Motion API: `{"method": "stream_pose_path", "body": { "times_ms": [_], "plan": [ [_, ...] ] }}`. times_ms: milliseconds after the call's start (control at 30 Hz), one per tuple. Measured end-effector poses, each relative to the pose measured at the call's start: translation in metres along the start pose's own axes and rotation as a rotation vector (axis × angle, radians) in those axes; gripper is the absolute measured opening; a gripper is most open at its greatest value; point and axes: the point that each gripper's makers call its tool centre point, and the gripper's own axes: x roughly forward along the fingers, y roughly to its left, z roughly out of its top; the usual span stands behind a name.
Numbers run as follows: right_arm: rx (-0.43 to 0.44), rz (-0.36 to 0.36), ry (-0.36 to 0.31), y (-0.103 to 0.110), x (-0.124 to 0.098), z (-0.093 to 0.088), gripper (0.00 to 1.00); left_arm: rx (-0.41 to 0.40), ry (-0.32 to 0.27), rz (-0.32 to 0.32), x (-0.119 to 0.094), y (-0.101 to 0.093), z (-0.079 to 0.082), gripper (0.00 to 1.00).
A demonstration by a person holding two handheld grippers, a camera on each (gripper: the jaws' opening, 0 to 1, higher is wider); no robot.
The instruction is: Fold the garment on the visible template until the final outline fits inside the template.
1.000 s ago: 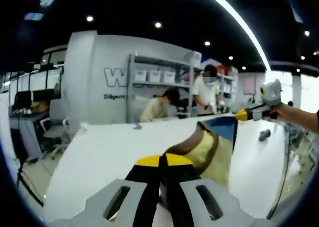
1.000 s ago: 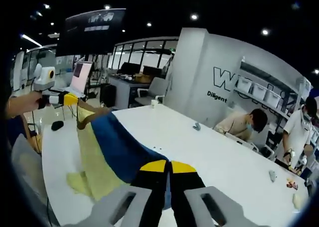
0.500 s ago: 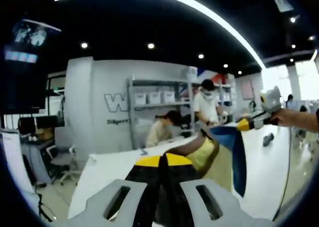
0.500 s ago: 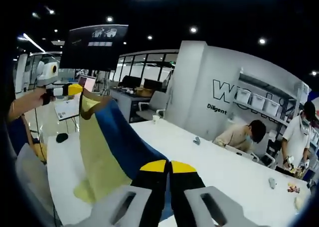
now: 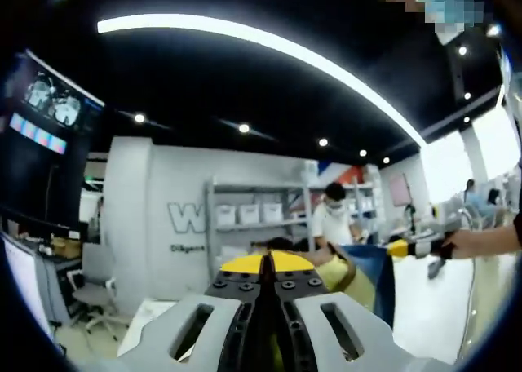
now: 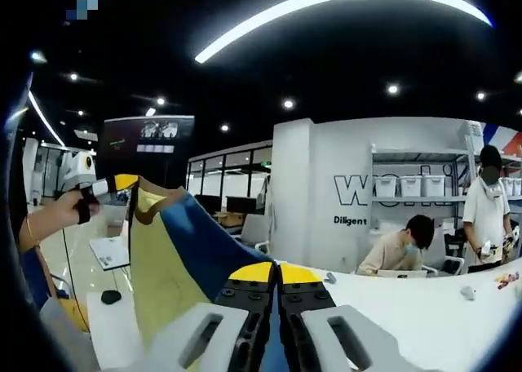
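The garment (image 6: 183, 258) is pale yellow with a broad blue band and a brown edge, held up in the air between the two grippers. In the right gripper view my right gripper (image 6: 277, 272) is shut on its near edge, and the left gripper (image 6: 114, 184) holds the far corner up at the left. In the left gripper view my left gripper (image 5: 266, 263) is shut on the garment (image 5: 363, 274), and the right gripper (image 5: 408, 247), in a hand, holds the other corner at the right. No template shows.
A long white table (image 6: 408, 307) runs below the garment, with a dark mouse (image 6: 110, 296) near its left end and small items at the far right. Two people (image 6: 400, 245) stand or sit by shelves with bins (image 6: 408, 184) behind the table.
Both grippers have risen with the garment, which now hangs clear of the table. Both views tilted upward, so more ceiling and less table shows.
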Motion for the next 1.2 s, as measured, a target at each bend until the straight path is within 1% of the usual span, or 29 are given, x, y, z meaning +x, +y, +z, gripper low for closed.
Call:
{"method": "stream_pose_path", "body": {
  "times_ms": [33,67,100,133,267,300,333,400,433,467,500,567,633,667,700,733,767,800,833,900,933,967,1000,1033,1067,1100,1133,1167,1200],
  "plan": [
    [0.000,0.001,-0.006,-0.001,-0.003,0.004,0.00,0.002,-0.003,-0.002,-0.001,0.000,0.002,0.00],
    [-0.009,-0.001,-0.029,-0.002,-0.009,0.013,0.00,0.008,-0.028,-0.005,-0.007,-0.004,0.014,0.00],
    [-0.012,-0.002,-0.034,-0.003,-0.010,0.016,0.00,0.010,-0.037,-0.005,-0.008,-0.005,0.019,0.00],
    [-0.019,-0.002,-0.051,-0.001,-0.016,0.023,0.00,0.028,-0.066,0.000,-0.012,-0.005,0.032,0.00],
    [-0.003,0.003,-0.087,0.003,-0.024,0.033,0.00,0.057,-0.123,0.013,-0.020,-0.003,0.055,0.00],
    [-0.001,0.008,-0.105,0.009,-0.030,0.039,0.00,0.085,-0.131,0.015,-0.025,-0.004,0.067,0.00],
    [0.007,0.011,-0.127,0.010,-0.033,0.043,0.00,0.160,-0.189,0.018,-0.035,-0.002,0.099,0.00],
    [0.044,0.017,-0.179,0.011,-0.038,0.052,0.00,0.186,-0.206,0.022,-0.039,0.002,0.109,0.00],
    [0.108,0.012,-0.258,0.012,-0.048,0.062,0.00,0.190,-0.235,0.018,-0.044,0.000,0.119,0.00],
    [0.138,0.003,-0.308,0.012,-0.054,0.069,0.00,0.157,-0.296,-0.008,-0.049,-0.005,0.133,0.00],
    [0.183,0.006,-0.360,0.013,-0.060,0.075,0.00,0.111,-0.367,-0.018,-0.061,-0.007,0.147,0.00],
    [0.188,0.004,-0.403,0.018,-0.067,0.083,0.00,0.125,-0.393,-0.016,-0.064,-0.007,0.155,0.00],
    [0.192,-0.022,-0.465,0.021,-0.076,0.093,0.00,0.125,-0.437,-0.023,-0.069,-0.007,0.169,0.00],
    [0.203,-0.029,-0.493,0.021,-0.078,0.097,0.00,0.106,-0.496,-0.043,-0.075,-0.011,0.183,0.00],
    [0.220,-0.050,-0.523,0.021,-0.083,0.102,0.00,0.104,-0.538,-0.051,-0.081,-0.016,0.195,0.00],
    [0.227,-0.057,-0.543,0.024,-0.085,0.107,0.00,0.121,-0.573,-0.044,-0.088,-0.018,0.205,0.00],
    [0.209,-0.133,-0.685,0.032,-0.103,0.127,0.00,0.156,-0.707,-0.069,-0.110,-0.031,0.224,0.00],
    [0.224,-0.163,-0.689,0.043,-0.110,0.125,0.00,0.106,-0.699,-0.056,-0.112,-0.029,0.214,0.00],
    [0.214,-0.188,-0.675,0.045,-0.119,0.124,0.00,0.083,-0.680,-0.039,-0.117,-0.029,0.205,0.00],
    [0.213,-0.201,-0.670,0.045,-0.126,0.124,0.00,0.082,-0.669,-0.030,-0.123,-0.031,0.201,0.00],
    [0.222,-0.206,-0.680,0.046,-0.138,0.124,0.00,0.112,-0.657,-0.032,-0.136,-0.039,0.201,0.00],
    [0.236,-0.203,-0.685,0.045,-0.144,0.124,0.00,0.150,-0.652,-0.047,-0.143,-0.046,0.207,0.00],
    [0.244,-0.230,-0.669,0.038,-0.148,0.118,0.00,0.141,-0.628,-0.041,-0.135,-0.047,0.207,0.00],
    [0.249,-0.257,-0.633,0.037,-0.143,0.107,0.00,0.114,-0.583,-0.030,-0.120,-0.044,0.191,0.00],
    [0.273,-0.284,-0.535,0.029,-0.122,0.075,0.00,0.044,-0.475,-0.028,-0.086,-0.035,0.150,0.00],
    [0.274,-0.296,-0.485,0.029,-0.114,0.059,0.00,0.041,-0.444,-0.034,-0.070,-0.032,0.135,0.00],
    [0.265,-0.308,-0.462,0.033,-0.114,0.051,0.00,-0.032,-0.420,-0.028,-0.060,-0.028,0.127,0.00],
    [0.271,-0.309,-0.460,0.033,-0.111,0.047,0.00,-0.045,-0.425,-0.041,-0.052,-0.030,0.124,0.00],
    [0.278,-0.313,-0.456,0.033,-0.108,0.041,0.00,-0.030,-0.429,-0.040,-0.047,-0.029,0.123,0.00]
  ]
}}
